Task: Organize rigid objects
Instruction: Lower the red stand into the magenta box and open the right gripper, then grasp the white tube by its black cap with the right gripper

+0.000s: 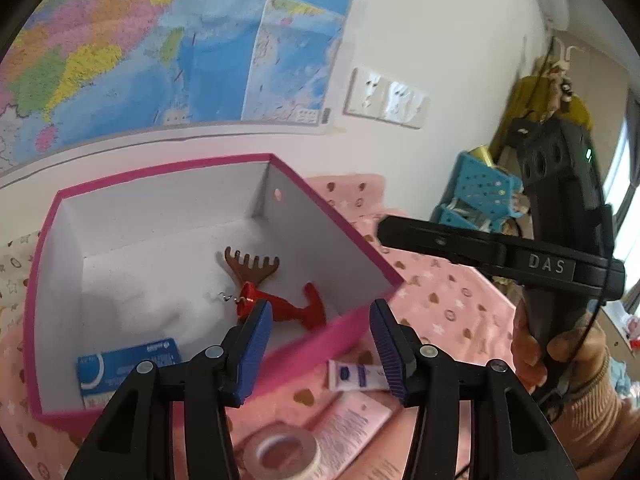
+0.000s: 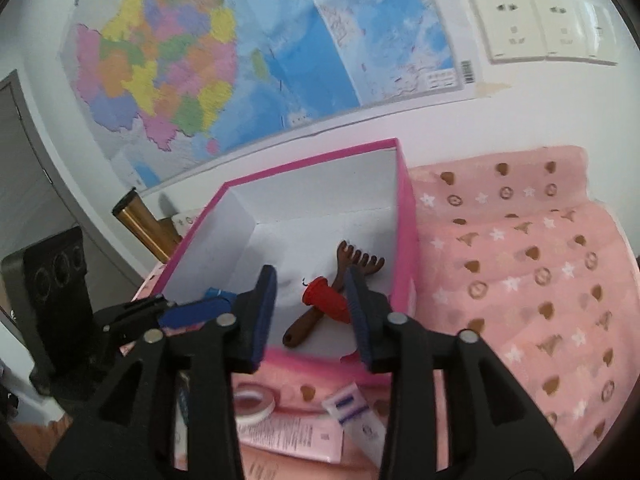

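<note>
The roll of tape (image 1: 280,454) is lying nearest, on the pink cloth (image 1: 452,304) just outside the pink box (image 1: 352,322), beside a small white tube (image 1: 356,376). It is looking light and stiff; pinching across its ring wall should be holding best. The left gripper (image 1: 320,344) and right gripper (image 2: 310,316) are both hovering spread, gripping nothing. The red corkscrew (image 1: 280,306) and brown comb (image 1: 250,266) are resting inside.
</note>
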### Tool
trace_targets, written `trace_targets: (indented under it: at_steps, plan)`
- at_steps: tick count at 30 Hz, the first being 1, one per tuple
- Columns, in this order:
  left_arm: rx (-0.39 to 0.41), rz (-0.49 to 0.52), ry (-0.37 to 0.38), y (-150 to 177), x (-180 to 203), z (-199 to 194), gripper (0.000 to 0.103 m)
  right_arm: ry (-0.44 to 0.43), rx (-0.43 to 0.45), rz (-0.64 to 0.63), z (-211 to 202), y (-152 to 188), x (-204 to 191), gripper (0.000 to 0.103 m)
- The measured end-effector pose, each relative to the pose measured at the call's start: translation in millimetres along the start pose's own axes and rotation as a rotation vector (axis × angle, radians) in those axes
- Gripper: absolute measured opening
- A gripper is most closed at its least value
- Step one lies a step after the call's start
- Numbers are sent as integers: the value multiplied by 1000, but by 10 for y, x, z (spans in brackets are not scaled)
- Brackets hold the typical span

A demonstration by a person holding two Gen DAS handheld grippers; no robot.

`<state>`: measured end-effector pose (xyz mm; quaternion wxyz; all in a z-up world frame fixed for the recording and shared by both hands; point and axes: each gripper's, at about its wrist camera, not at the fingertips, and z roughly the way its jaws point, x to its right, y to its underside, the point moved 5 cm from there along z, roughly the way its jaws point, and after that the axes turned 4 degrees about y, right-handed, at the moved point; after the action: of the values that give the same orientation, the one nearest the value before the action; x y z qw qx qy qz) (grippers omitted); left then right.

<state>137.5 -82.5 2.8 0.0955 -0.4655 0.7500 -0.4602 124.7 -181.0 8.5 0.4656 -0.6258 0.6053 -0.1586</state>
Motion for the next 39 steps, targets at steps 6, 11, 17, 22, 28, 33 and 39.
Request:
trace_targets:
  at_steps: [6, 11, 17, 22, 28, 33, 39]
  plan:
    - [-8, 19, 6, 183, 76, -70, 53, 0, -29, 51, -273, 471, 237, 47]
    - [-63, 16, 20, 376, 143, 78, 53, 40, -107, 113, -266, 896, 491, 47]
    - [-133, 21, 32, 574, 244, 270, 53, 71, -170, 134, -174, 1206, 622, 47]
    - [-178, 18, 39, 655, 297, 442, 53, 81, -196, 136, -126, 1386, 642, 47]
    - [-221, -8, 30, 737, 312, 604, 53, 74, -194, 133, -88, 1441, 649, 47]
    - [-236, -24, 25, 733, 303, 673, 53, 78, -190, 99, -45, 1436, 599, 47]
    - [-260, -55, 29, 770, 277, 755, 53, 77, -196, 75, -2, 1419, 602, 32]
